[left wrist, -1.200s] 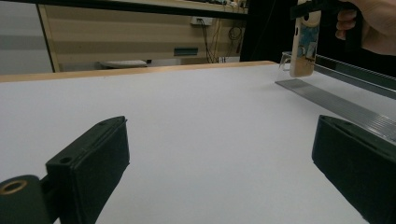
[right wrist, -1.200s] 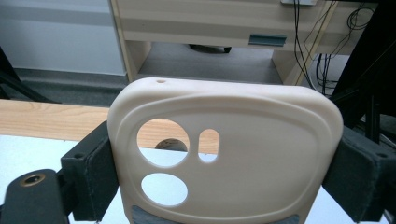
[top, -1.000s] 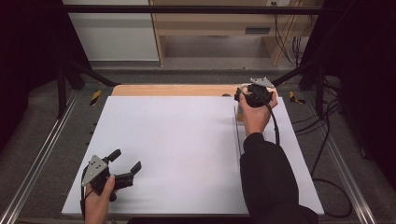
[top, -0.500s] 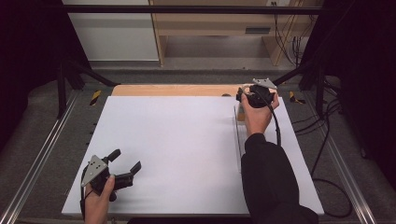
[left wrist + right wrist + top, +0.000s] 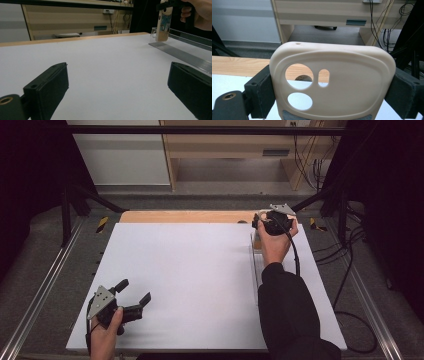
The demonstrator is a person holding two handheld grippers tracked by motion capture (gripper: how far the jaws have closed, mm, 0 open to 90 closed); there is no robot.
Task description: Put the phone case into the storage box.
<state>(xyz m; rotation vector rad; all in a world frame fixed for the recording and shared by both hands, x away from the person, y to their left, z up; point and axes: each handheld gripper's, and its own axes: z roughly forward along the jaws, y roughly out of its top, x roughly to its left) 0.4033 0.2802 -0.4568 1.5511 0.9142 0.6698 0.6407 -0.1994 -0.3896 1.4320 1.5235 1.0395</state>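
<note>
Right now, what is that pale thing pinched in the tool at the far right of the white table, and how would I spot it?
Start at the big white table and go to its far right corner, where a hand holds the right tool. Pinched between its black jaws is a cream phone case, held upright above a clear stand. Its round camera holes set it apart.

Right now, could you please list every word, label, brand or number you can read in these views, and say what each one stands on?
None can be read.
Phone case in the right gripper: plain beige inside in the right gripper view, no lettering.
Same case from the left gripper view: a coloured print, too blurred to read.
Cabinet label: a grey strip, too small to read.
</note>
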